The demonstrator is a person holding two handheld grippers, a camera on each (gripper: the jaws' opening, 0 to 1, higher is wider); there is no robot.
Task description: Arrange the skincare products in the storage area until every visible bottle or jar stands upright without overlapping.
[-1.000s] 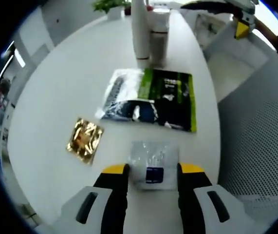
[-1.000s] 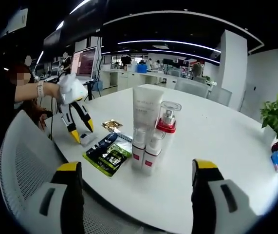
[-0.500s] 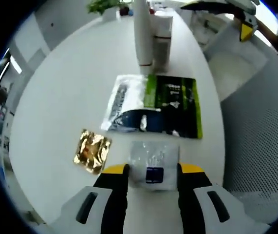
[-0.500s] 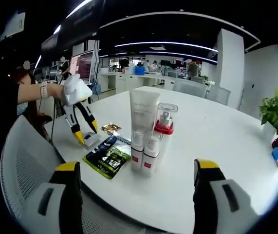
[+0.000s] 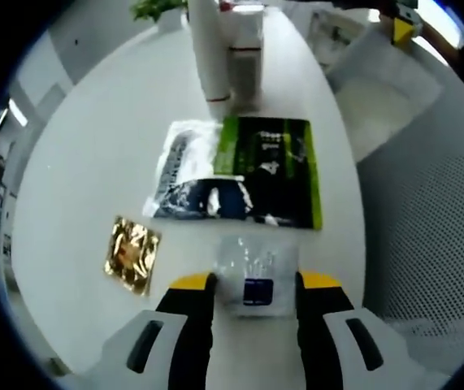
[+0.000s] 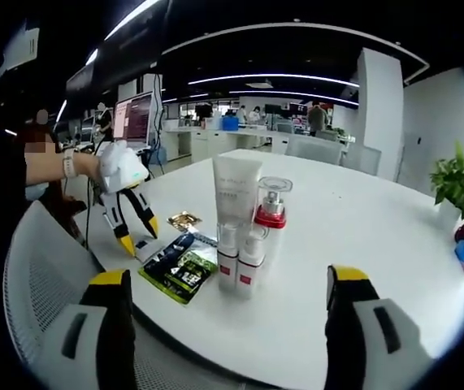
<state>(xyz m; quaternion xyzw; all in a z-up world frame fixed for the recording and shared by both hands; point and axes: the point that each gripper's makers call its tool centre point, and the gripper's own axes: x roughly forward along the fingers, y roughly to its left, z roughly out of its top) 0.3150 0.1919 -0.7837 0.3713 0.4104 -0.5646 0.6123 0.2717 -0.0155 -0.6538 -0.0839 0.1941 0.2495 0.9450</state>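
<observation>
Straddling clear sachet (image 5: 253,276): left gripper (image 5: 253,282) | upright bottles (image 6: 246,227): right gripper view

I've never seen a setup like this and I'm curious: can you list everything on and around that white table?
Table: one, white, round-edged.
Tall tube: one, white, upright mid-table.
Pump bottle: one, clear with red collar, beside the tube.
Small bottles: two, white with red labels, in front.
Sachet packs: two, green-black and white-navy, lying flat.
Gold sachet: one, flat.
Clear sachet: one, between left jaws.
Plant: one, green, table's far edge.
Left gripper: yellow-tipped, open.
Right gripper: yellow-tipped, open, empty.
</observation>
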